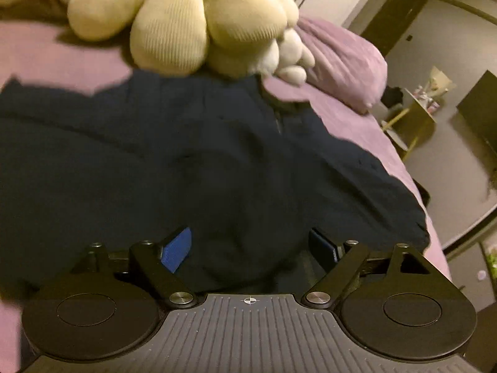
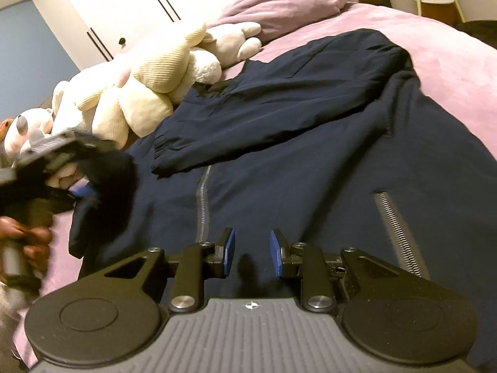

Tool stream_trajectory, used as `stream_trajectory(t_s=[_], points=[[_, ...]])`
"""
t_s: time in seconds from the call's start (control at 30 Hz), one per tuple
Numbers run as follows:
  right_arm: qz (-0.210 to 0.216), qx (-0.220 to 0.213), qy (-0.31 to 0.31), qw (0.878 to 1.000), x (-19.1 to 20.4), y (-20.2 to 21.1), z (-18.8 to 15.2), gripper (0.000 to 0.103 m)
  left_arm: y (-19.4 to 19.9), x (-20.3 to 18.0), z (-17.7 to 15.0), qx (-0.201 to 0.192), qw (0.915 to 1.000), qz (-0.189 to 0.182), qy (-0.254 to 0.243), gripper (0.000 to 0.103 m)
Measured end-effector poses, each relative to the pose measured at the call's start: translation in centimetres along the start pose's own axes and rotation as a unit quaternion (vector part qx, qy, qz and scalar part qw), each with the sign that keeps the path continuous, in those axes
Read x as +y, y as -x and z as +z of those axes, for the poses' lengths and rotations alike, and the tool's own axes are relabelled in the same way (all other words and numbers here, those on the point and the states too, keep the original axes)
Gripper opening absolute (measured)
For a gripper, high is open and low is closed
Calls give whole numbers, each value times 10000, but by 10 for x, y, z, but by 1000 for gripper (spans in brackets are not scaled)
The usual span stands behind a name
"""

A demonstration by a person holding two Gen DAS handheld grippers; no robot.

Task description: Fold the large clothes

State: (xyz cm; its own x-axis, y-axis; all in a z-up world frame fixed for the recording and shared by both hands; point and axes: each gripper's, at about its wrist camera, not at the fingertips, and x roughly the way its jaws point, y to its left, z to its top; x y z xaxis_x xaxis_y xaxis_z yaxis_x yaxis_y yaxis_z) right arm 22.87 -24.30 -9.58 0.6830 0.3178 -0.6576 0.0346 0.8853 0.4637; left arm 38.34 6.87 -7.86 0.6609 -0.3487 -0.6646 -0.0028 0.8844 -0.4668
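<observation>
A large navy zip jacket (image 2: 295,155) lies spread on the pink bed (image 2: 450,62), one sleeve (image 2: 248,130) folded across its front. It fills the left wrist view (image 1: 186,161) too. My left gripper (image 1: 251,248) has its jaws wide apart with dark jacket cloth bunched between them. In the right wrist view the left gripper (image 2: 84,186) sits at the jacket's left edge with cloth draped at its fingers. My right gripper (image 2: 252,253) is open and empty, just above the jacket front beside the centre zip (image 2: 203,199).
Cream and white plush toys (image 2: 155,84) lie at the head of the bed, touching the jacket's upper edge (image 1: 186,25). A pink pillow (image 2: 289,3) sits behind them. A white wardrobe (image 2: 124,9) stands beyond. A yellow stool (image 1: 413,118) stands on the floor to the right.
</observation>
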Motion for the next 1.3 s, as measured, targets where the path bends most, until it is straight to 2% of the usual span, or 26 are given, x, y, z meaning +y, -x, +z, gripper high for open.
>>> stream_trajectory(t_s=[0.07,0.13,0.2,0.23,0.3,0.37,0.47,0.6,0.67,0.7,0.8,0.87,0.9,0.97,1.07,1.1,1.17,1.23,1.3], points=[[28,16,-50,10000,-7,1,4,24,16,11,-12,-133,9997,-90,196,88],[31,1,4,10000,-10,0,7,24,36,26,-24,-392,9987,-31,309,91],[22,-7,71,10000,-10,-5,9,25,55,43,-33,-731,9957,358,451,94],[39,-9,80,10000,-8,-9,11,26,63,52,-37,-908,9923,637,554,94],[142,0,-23,9999,-2,-21,16,30,74,67,-44,-1157,9860,962,724,93],[424,-4,-183,9989,8,-33,22,39,76,72,-51,-1334,9786,1369,761,93],[905,122,-495,9946,27,-61,31,52,79,80,-61,-1409,9730,1653,782,94],[1281,421,-940,9864,46,-107,45,54,67,105,-61,-1296,9697,1692,1194,95],[1310,606,-1121,9832,52,-129,48,54,65,110,-64,-1396,9699,1641,1131,96],[1336,663,-1226,9812,53,-139,49,53,61,108,-63,-1424,9703,1669,1016,96],[1386,744,-1392,9777,59,-155,52,39,61,106,-74,-1415,9713,1782,696,96],[1325,735,-1192,9812,69,-157,54,18,64,105,-72,-1430,9712,1770,703,96],[1316,709,-1024,9835,75,-154,55,17,67,104,-72,-1444,9712,1754,718,97],[1303,482,-583,9886,91,-137,61,15,68,100,-67,-1545,9707,1712,669,97],[1806,-109,-516,9821,107,-95,82,13,66,88,-54,-1599,9708,1748,384,97],[1853,-372,-427,9810,111,-81,90,13,66,83,-49,-1637,9712,1710,283,97],[1781,-919,-205,9795,113,-54,107,13,62,75,-41,-1680,9710,1696,127,97],[1628,-1301,-106,9780,105,-35,123,13,51,67,-32,-1560,9714,1792,-22,97],[1245,-1629,-36,9787,91,-23,133,13,37,62,-26,-1424,9728,1827,-34,95]])
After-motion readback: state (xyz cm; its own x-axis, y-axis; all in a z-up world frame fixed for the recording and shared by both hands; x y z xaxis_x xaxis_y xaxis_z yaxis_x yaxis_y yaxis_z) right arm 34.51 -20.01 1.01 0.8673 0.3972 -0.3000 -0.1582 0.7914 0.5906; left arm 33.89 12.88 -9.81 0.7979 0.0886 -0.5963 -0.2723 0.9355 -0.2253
